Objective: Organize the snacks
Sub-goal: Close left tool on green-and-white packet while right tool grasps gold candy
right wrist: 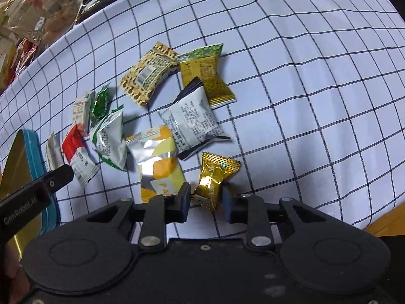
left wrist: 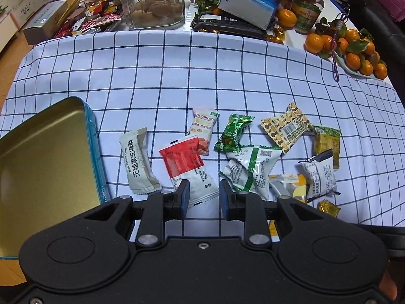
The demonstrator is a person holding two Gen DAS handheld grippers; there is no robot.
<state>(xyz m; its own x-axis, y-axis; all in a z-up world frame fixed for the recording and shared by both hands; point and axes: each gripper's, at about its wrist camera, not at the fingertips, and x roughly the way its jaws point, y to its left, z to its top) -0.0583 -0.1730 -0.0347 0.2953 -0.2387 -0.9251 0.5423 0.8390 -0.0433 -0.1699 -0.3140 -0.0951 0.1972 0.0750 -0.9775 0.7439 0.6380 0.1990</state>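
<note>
Several wrapped snacks lie on a blue checked cloth [left wrist: 177, 71]. My left gripper [left wrist: 203, 198] is open, its jaws either side of the near end of a red-and-white packet [left wrist: 187, 167]. An open blue tin with a gold inside [left wrist: 45, 152] lies left of it. A grey sesame bar [left wrist: 139, 162] lies between tin and packet. My right gripper [right wrist: 206, 200] is open around the near end of a gold-foil candy [right wrist: 215, 177]. A yellow-and-silver packet [right wrist: 159, 162] lies just left of it. The left gripper's finger [right wrist: 58, 174] shows at the left edge, by the tin [right wrist: 30, 157].
Clutter fills the far side of the table: a glass jar of nuts [left wrist: 154, 2], a tissue pack [left wrist: 250, 0], dark snack bars [left wrist: 222, 24], a plate of mandarins [left wrist: 354, 50] and a box [left wrist: 45, 22]. The cloth's edge falls away at the right [right wrist: 379, 215].
</note>
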